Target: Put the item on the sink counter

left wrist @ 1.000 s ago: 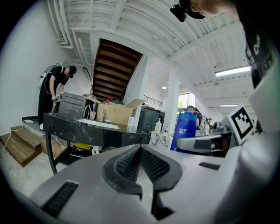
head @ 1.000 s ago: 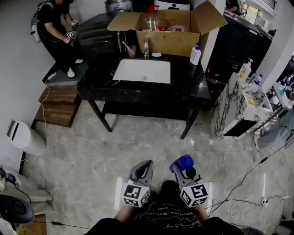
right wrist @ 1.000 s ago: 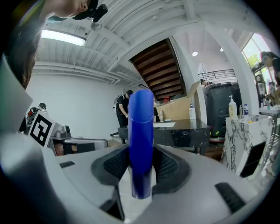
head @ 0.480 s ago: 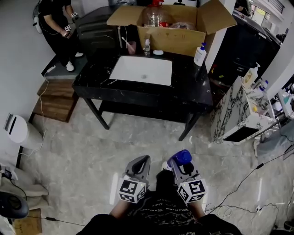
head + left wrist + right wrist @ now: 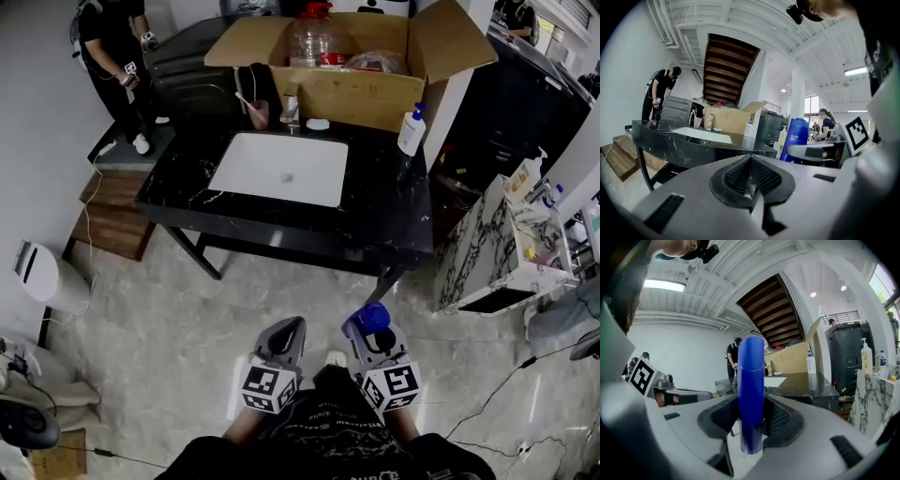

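Right gripper view: right tongs point(image 5: 751, 420) clamp blue bottle point(image 5: 751, 371) upright, well short of the sink point(image 5: 281, 169). Left tongs point(image 5: 750, 164) closed, empty. Best approach: bottle vertical, target bare counter point(image 5: 389, 211) right of the sink, clear of soap dispenser point(image 5: 410, 131), base flat before release.

Two tongs are counted, the left tongs point(image 5: 289, 328) and the right tongs point(image 5: 366, 330), along with one blue bottle point(image 5: 375, 317). One sink basin point(image 5: 279, 169) is counted in the tabletop point(image 5: 394, 216). One cardboard box point(image 5: 356, 89) is seen along its far edge, with one clear jug point(image 5: 314, 39) inside. One white pump bottle point(image 5: 411, 129) is counted near the far right corner and one pink cup point(image 5: 257, 113) near the far left. Two people are counted: one person point(image 5: 112, 47) beyond the far left corner, another person point(image 5: 518, 17) beyond the far right.
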### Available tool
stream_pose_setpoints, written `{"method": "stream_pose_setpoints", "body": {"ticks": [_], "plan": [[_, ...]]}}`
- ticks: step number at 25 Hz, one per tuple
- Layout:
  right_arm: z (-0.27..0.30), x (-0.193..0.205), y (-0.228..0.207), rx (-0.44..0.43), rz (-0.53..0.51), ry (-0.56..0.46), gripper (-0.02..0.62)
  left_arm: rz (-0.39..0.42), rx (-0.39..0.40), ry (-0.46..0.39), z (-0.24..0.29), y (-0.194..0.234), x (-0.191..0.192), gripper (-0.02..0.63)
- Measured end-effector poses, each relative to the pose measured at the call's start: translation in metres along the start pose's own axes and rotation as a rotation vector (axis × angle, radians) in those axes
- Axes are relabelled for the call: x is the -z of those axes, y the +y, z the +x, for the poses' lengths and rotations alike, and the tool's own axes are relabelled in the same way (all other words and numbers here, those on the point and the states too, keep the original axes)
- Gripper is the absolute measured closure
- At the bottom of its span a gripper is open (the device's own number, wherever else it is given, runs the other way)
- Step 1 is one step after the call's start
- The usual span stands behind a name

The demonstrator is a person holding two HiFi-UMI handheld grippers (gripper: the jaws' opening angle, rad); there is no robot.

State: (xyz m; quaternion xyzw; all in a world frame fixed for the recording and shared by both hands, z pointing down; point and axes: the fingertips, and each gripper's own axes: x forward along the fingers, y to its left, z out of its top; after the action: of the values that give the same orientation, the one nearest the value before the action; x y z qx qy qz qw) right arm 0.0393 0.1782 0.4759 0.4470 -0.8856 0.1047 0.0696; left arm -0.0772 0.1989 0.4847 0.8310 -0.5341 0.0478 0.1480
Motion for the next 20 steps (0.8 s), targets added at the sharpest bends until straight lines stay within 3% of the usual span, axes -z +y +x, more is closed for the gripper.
{"method": "stream_pose_setpoints", "body": {"ticks": [10,20], "plan": [[0.040,-0.030,-0.088,-0.030,-0.049,-0.015,0.442,-0.024,0.001,-0.024,0.104,-0.023,-0.025,0.598],[0.059,-0.042,-0.132,-0.003,0.007,-0.035,0.442,0.015,0.008,0.004,0.151,-0.024,-0.039,0.599]]}}
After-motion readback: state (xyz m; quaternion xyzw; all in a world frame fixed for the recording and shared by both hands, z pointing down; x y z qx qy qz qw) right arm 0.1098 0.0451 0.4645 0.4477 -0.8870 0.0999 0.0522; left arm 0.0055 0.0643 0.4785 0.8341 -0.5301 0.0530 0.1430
